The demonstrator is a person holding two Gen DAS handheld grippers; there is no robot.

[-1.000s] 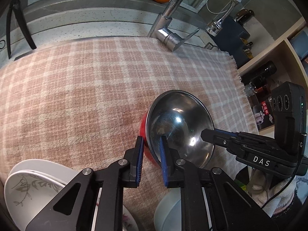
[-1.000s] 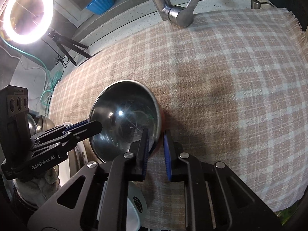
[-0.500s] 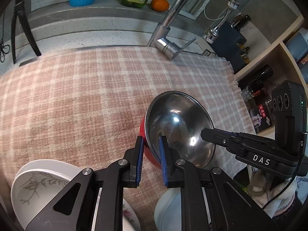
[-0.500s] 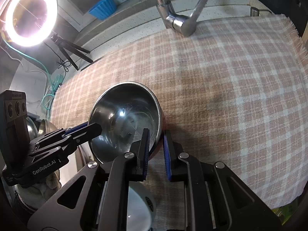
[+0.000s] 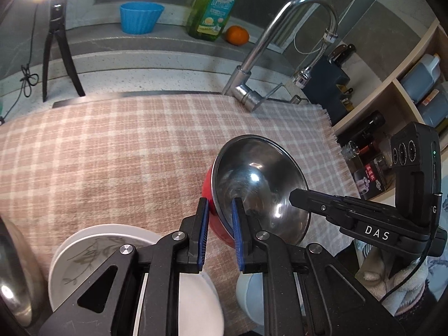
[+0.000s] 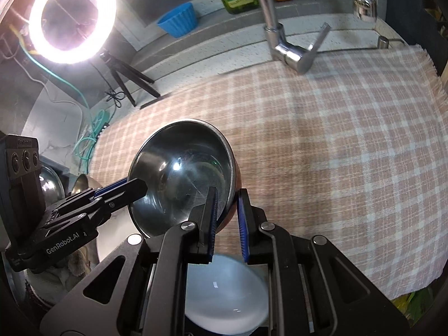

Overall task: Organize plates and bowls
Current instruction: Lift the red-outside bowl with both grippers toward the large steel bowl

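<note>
A steel bowl with a red outside (image 5: 260, 184) hangs above the checked cloth, held at opposite rims by both grippers. My left gripper (image 5: 219, 218) is shut on its near rim, one finger inside and one outside. My right gripper (image 6: 226, 207) is shut on the rim too; in the left wrist view it reaches in from the right (image 5: 296, 194). The bowl also shows in the right wrist view (image 6: 182, 173). A white plate with a leaf pattern (image 5: 84, 254) lies below left. A white bowl (image 6: 224, 294) sits under the right gripper.
The pink checked cloth (image 5: 112, 151) covers the counter. A tap (image 5: 252, 84) stands at its far edge, with a green soap bottle (image 5: 215, 2), an orange (image 5: 237, 35) and a blue cup (image 5: 141, 16) behind. A ring light on a tripod (image 6: 72, 19) stands at left. Shelves (image 5: 392, 106) lie at right.
Both grippers have lifted the steel bowl higher and pulled it toward the near edge; more of the back ledge and the ring light come into view. Both grips are unchanged.
</note>
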